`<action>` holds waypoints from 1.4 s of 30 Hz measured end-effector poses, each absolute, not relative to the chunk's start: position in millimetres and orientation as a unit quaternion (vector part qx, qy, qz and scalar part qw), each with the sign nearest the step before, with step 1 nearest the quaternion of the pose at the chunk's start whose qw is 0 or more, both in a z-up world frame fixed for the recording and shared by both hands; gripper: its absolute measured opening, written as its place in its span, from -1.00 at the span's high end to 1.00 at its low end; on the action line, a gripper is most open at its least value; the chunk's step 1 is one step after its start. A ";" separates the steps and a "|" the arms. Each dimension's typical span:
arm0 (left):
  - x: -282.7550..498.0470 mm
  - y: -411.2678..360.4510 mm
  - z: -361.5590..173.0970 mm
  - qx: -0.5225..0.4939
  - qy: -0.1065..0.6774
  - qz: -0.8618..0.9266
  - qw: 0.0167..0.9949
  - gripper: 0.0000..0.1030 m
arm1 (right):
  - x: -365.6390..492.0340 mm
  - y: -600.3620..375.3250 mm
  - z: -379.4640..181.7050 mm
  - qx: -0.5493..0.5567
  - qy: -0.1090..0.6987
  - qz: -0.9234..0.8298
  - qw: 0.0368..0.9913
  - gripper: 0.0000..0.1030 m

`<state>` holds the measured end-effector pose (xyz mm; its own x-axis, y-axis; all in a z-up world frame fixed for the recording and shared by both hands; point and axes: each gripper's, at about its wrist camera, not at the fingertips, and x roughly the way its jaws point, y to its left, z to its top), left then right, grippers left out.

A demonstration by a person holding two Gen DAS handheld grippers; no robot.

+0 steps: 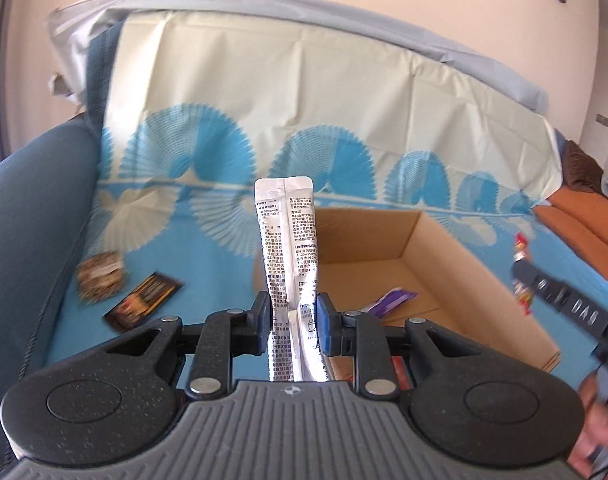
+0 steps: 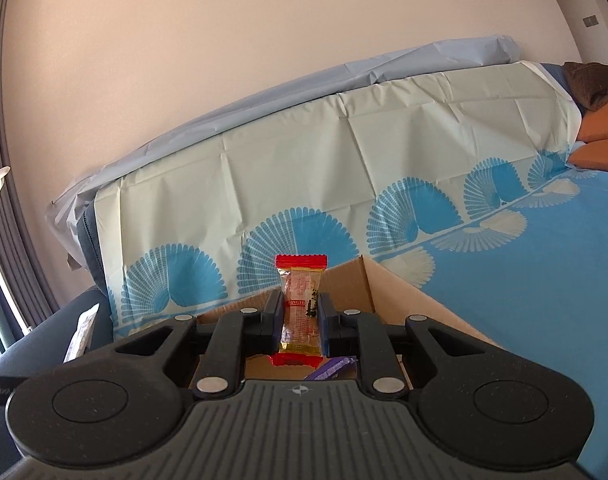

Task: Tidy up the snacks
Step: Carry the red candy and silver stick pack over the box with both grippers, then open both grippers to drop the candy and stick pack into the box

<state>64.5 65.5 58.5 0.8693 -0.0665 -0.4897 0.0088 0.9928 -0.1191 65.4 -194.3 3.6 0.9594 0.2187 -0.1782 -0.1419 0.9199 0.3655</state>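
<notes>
Closest in, the left gripper (image 1: 293, 322) pinches a long silver sachet (image 1: 286, 248) upright, while the right gripper (image 2: 301, 320) clamps a red-ended snack bar (image 2: 301, 308). Just beyond both sits an open cardboard box (image 1: 424, 248) holding a purple packet (image 1: 392, 300). Farther left, two dark packets (image 1: 143, 300) lie on the blue sofa cover (image 1: 207, 264) near the armrest.

Motion is blurring the two snack packets (image 1: 123, 290) on the blue cloth; the purple wrapper (image 1: 390, 300) is hiding partly behind the gripper.
</notes>
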 end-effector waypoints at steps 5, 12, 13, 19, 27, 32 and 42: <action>89.5 17.1 72.4 -0.052 0.243 -0.056 0.967 0.50 | 66.9 -197.4 3.3 0.182 0.112 0.098 0.972 0.65; 109.6 -27.2 81.4 -0.046 0.250 -0.101 0.962 0.41 | 69.9 -197.6 2.9 0.181 0.120 0.106 0.970 0.60; 110.1 -26.7 80.1 -0.047 0.253 -0.104 0.961 0.39 | 71.9 -197.1 2.3 0.181 0.127 0.110 0.969 0.58; 99.6 -6.7 65.5 -0.062 0.259 -0.090 0.960 0.22 | 72.5 -189.6 0.8 0.165 0.140 0.111 0.970 -0.22; 68.8 37.2 52.6 -0.086 0.239 -0.053 0.966 0.20 | 67.0 -163.5 2.2 0.103 0.147 0.107 0.978 -0.31; 49.6 66.9 49.5 -0.087 0.212 -0.023 0.973 0.14 | 62.6 -158.0 2.1 0.091 0.149 0.098 0.980 -0.31; 36.6 140.9 24.1 -0.054 0.222 -0.001 0.974 0.10 | 51.2 -129.1 2.3 0.038 0.149 0.107 0.982 -0.36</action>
<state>36.6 140.9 24.2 0.9019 -0.0252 -0.4313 -0.0227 0.9942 -0.1056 51.2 -129.1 2.3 0.9329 0.2217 -0.2837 -0.1990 0.9741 0.1069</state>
